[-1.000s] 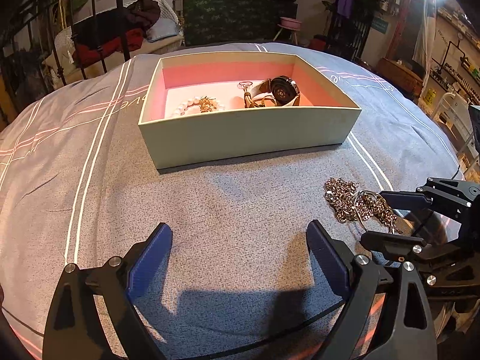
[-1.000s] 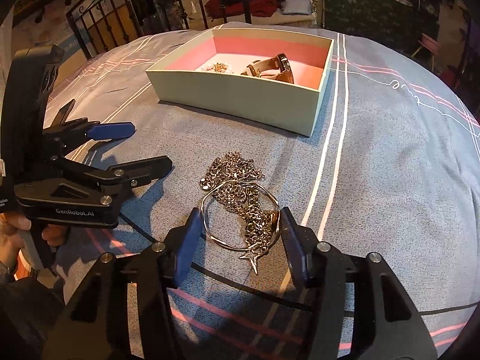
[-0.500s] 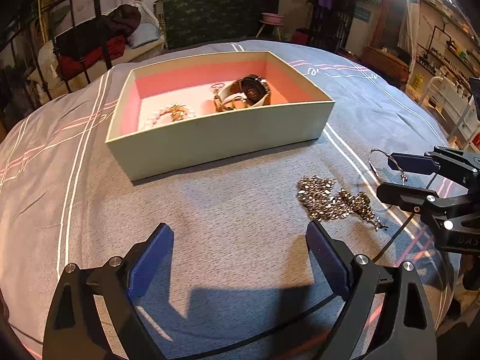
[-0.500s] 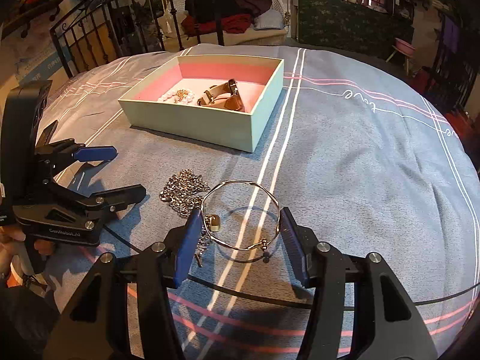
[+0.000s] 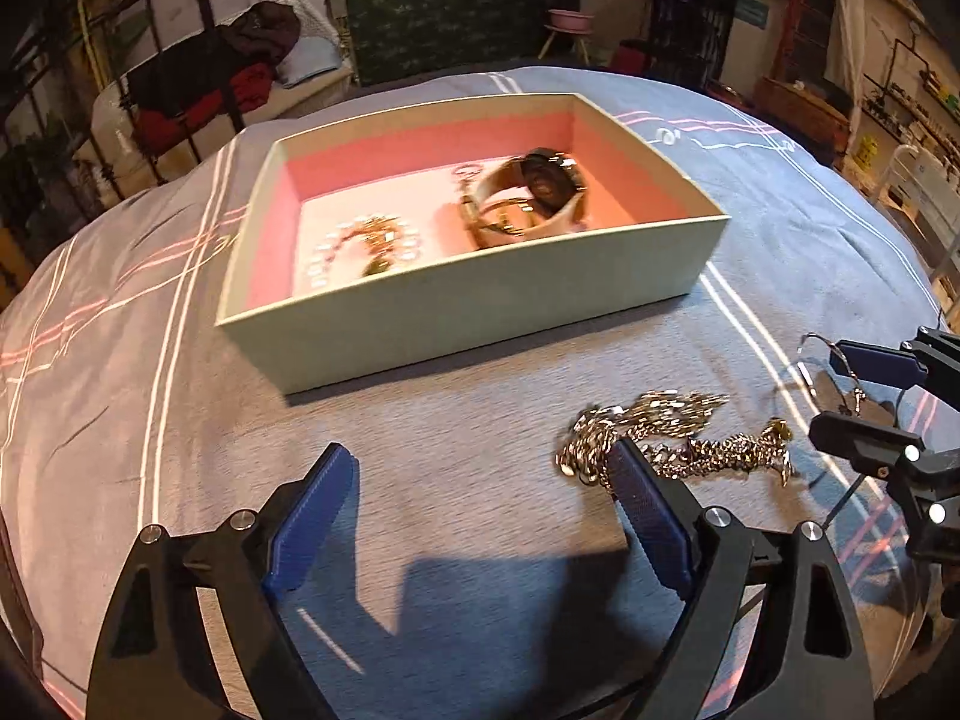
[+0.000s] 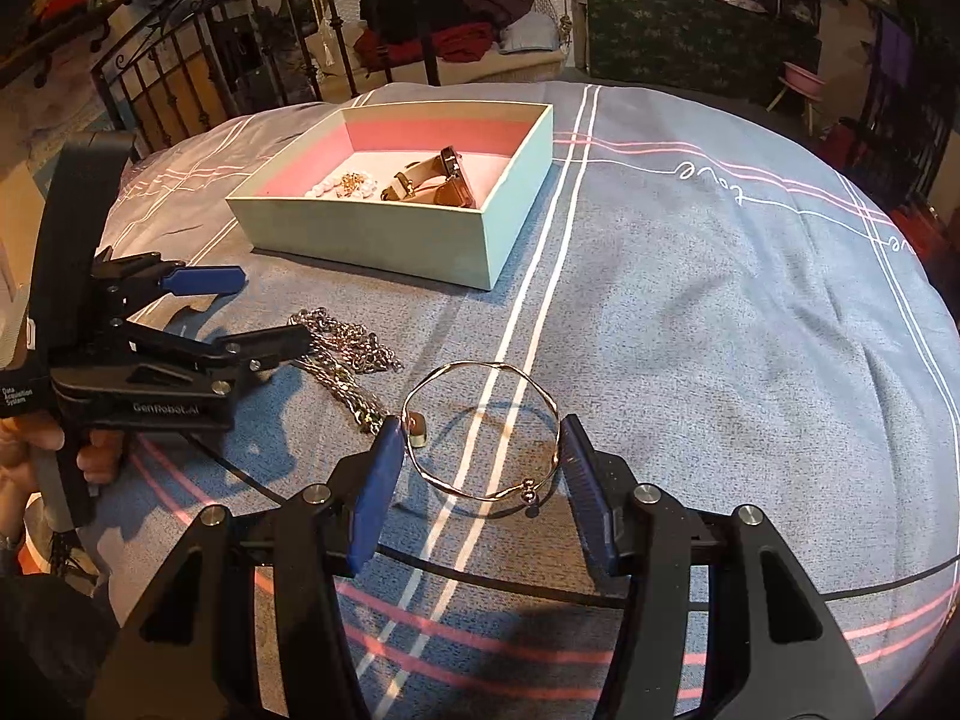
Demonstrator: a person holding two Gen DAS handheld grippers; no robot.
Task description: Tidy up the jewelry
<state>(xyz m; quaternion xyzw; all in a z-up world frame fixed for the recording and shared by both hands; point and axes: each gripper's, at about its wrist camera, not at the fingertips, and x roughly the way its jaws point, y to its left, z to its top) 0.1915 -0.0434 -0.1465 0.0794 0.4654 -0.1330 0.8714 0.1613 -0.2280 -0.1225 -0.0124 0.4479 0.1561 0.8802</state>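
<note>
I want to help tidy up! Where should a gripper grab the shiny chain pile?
Probably the bunched end of the chain, by the left gripper, which is open. Come straight down: the chain lies flat and loose on the bedsheet, so a pinch on the thick clump should lift most of it.

In the left wrist view the box's pearl bracelet (image 5: 360, 246) is motion-blurred, and the right gripper (image 5: 864, 396) hides most of the bangle (image 5: 813, 341).

Black hand-held gripper (image 6: 477, 468), blue finger pads (image 6: 375, 489), silver screws
</note>
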